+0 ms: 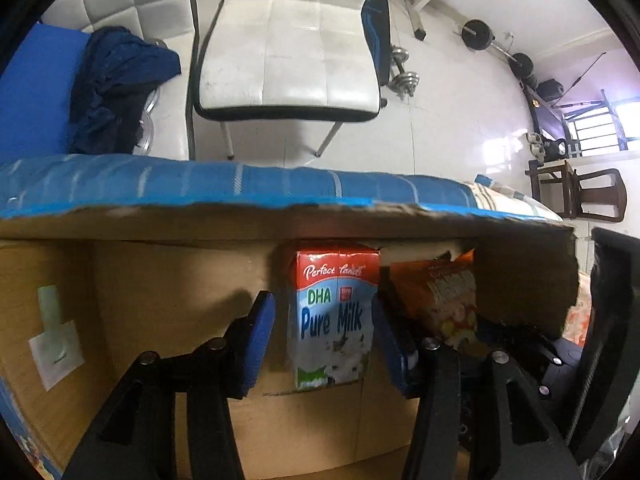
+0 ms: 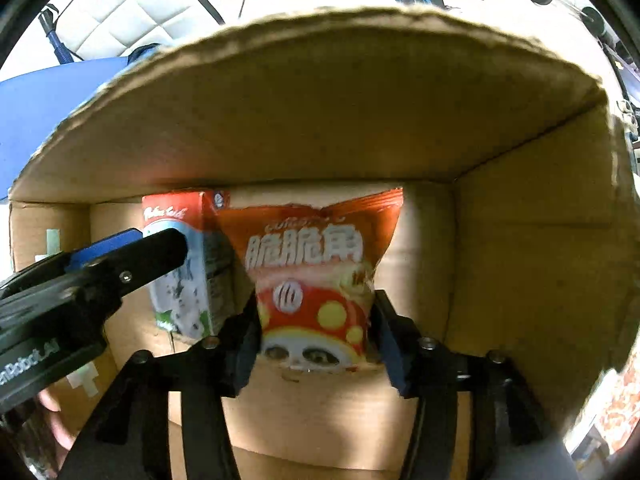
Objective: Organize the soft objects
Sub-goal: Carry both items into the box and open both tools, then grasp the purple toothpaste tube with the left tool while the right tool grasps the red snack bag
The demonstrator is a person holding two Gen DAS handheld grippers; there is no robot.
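A milk carton (image 1: 334, 316) marked "Pure Milk" stands inside a cardboard box (image 1: 160, 280). My left gripper (image 1: 324, 340) is open, with its blue pads on either side of the carton and small gaps showing. An orange snack bag (image 2: 316, 280) stands to the right of the carton (image 2: 180, 280) in the box (image 2: 500, 240). My right gripper (image 2: 316, 336) is shut on the snack bag's lower part. The snack bag also shows in the left wrist view (image 1: 440, 300). The left gripper's finger (image 2: 132, 256) shows in the right wrist view.
A white padded chair (image 1: 288, 56) stands on the tiled floor beyond the box. A dark blue cloth (image 1: 116, 88) lies on a blue surface at the left. Dumbbells (image 1: 404, 72) and gym gear are at the back right. A striped blue fabric (image 1: 240, 184) lies along the box's far edge.
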